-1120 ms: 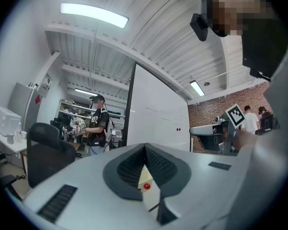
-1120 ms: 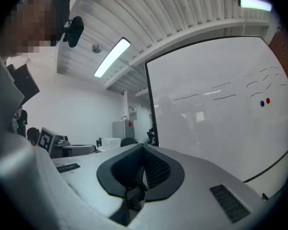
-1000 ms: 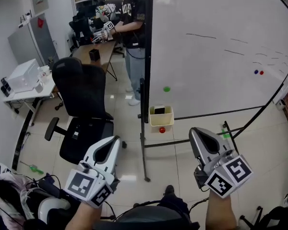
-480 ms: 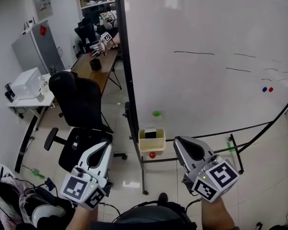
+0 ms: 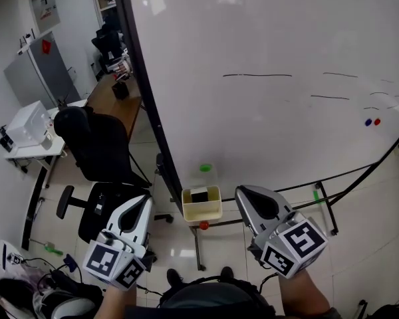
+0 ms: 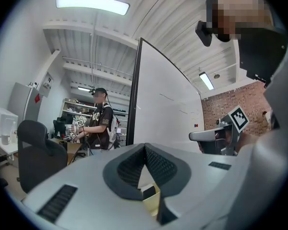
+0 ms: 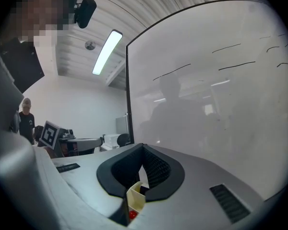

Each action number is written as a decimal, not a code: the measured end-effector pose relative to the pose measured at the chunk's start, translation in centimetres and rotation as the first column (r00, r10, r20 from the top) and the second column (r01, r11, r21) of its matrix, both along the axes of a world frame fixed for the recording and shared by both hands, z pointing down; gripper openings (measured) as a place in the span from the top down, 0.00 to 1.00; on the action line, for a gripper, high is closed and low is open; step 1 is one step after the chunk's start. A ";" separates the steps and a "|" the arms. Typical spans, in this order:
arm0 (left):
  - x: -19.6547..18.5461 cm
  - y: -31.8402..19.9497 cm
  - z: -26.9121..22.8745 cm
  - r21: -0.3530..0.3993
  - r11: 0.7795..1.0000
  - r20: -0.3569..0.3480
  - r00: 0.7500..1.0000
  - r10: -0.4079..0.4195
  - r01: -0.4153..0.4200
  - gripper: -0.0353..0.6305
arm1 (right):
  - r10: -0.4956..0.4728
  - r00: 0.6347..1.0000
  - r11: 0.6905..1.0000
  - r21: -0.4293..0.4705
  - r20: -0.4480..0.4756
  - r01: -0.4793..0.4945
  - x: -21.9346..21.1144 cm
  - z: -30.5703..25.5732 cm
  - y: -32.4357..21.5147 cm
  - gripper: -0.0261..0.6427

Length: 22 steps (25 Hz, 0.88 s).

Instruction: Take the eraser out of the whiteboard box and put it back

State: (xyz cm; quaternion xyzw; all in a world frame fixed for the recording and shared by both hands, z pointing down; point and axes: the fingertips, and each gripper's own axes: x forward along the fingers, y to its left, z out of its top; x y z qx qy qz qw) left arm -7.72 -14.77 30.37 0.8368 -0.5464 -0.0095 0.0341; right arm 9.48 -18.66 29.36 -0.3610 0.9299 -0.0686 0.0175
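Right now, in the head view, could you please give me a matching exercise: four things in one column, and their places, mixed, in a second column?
Things:
1. eraser
2. green dot
3. red ball
4. office chair

Places:
A. left of the whiteboard
B. inside the box
C. on the whiteboard, above the box
D. just under the box

Pairs: 1-B, 2-C, 3-D, 4-A

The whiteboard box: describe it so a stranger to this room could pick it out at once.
Start at the large whiteboard. At its lower left corner sits the whiteboard box, between a green magnet above and a red dot below. Alone there, it is a pale yellow open tub holding a dark eraser.
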 end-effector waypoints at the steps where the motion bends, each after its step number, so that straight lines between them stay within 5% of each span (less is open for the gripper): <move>1: -0.4 -0.2 0.0 -0.004 1.000 -0.001 1.000 0.010 -0.010 0.90 | 0.009 1.000 1.000 -0.004 0.004 -0.009 -0.4 0.0 -0.1 0.93; 15: -6.9 -1.5 -0.1 -0.003 0.995 -0.015 0.995 0.097 -0.097 0.90 | 0.185 0.982 0.981 -0.048 -0.024 -0.186 -5.0 1.2 -1.1 0.93; 22: -7.0 -1.9 0.6 -0.011 0.993 -0.028 0.993 0.114 -0.114 0.90 | 0.163 0.983 0.975 -0.137 -0.079 -0.173 -7.1 4.4 -2.7 0.71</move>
